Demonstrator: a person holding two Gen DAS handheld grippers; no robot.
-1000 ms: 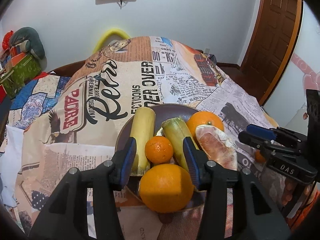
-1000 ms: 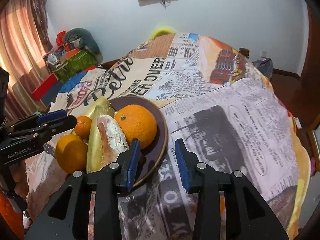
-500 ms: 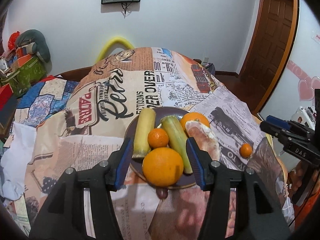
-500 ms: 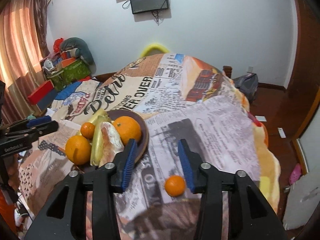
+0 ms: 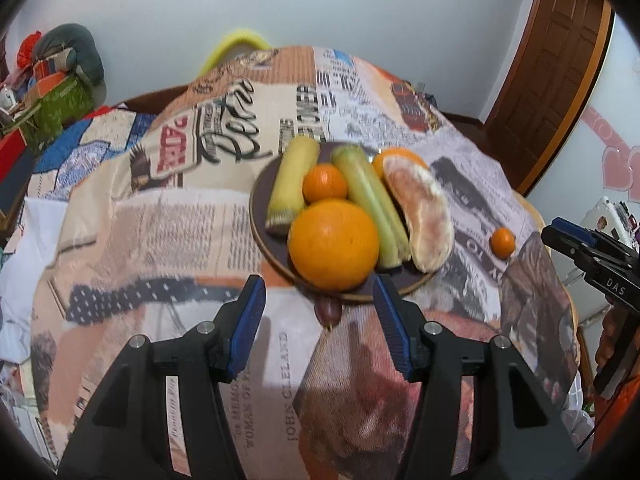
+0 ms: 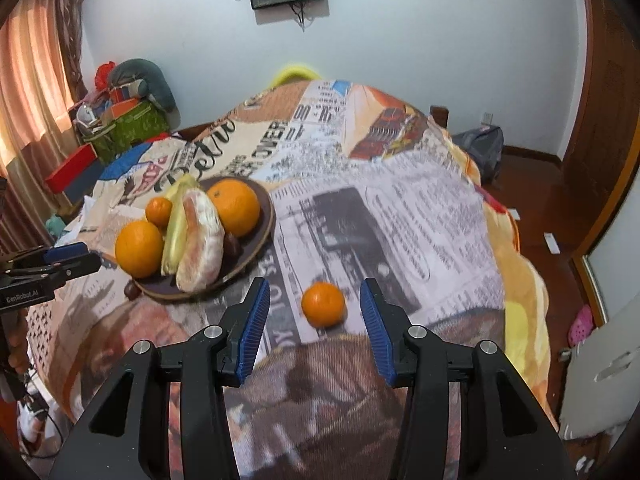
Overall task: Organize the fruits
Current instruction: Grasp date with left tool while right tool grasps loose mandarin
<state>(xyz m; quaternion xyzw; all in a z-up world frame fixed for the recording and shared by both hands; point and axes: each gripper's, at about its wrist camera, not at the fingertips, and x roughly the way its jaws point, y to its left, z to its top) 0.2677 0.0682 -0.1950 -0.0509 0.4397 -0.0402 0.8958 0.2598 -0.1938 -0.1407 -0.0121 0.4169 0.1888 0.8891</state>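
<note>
A dark brown plate (image 5: 260, 216) (image 6: 264, 236) on the newspaper-print cloth holds a big orange (image 5: 334, 244), a small mandarin (image 5: 325, 182), two yellow-green corn-like pieces (image 5: 294, 184), a peeled pomelo segment (image 5: 420, 212) and another orange (image 6: 234, 208). A loose mandarin (image 6: 323, 304) (image 5: 503, 242) lies on the cloth right of the plate. A dark grape-like fruit (image 5: 328, 312) lies at the plate's near rim. My left gripper (image 5: 320, 328) is open and empty, just short of the plate. My right gripper (image 6: 316, 320) is open, its fingers on either side of the loose mandarin, slightly behind it.
The table (image 6: 400, 220) is covered by a draped cloth and drops off at the right and near edges. Boxes and bags (image 6: 120, 120) stand at the far left by a curtain. A wooden door (image 5: 552, 60) is at the right.
Both grippers have pulled back and up from the plate. The loose mandarin has come into view and now lies between the right gripper's fingers.
</note>
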